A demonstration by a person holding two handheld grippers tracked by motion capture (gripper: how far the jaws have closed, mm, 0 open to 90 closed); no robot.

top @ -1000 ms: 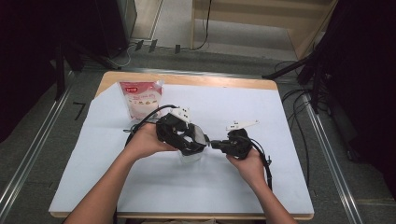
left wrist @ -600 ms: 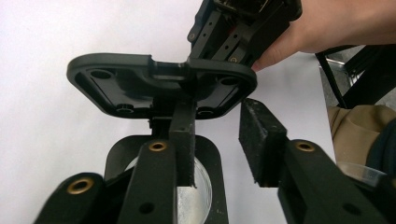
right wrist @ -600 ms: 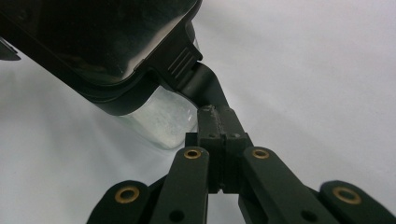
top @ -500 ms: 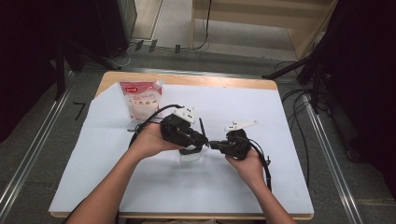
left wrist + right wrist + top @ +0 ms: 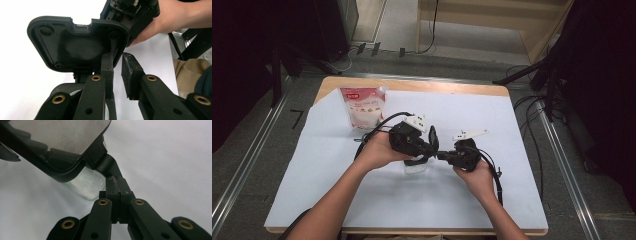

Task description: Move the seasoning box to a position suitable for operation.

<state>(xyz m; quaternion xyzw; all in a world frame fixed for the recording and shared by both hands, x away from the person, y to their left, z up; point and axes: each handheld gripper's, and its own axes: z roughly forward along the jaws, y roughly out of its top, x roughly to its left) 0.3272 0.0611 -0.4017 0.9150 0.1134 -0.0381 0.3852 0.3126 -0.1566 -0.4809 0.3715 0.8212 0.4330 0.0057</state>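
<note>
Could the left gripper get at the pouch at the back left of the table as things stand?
Probably not right away. The left gripper has its jaws closing around the edge of the black lid, whose handle the right gripper clamps. The sheet between it and the pouch looks bare, so after letting go, likely yes.

Two forearms reach in from below. The left gripper point(image 5: 424, 142) has jaws just closing, a narrow gap remaining (pads apart); the right gripper point(image 5: 447, 156) is clamped tight.

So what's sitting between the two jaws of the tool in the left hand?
The corner of the black lid, as the left gripper view shows. The left gripper has just been closing its jaws around that edge.
</note>
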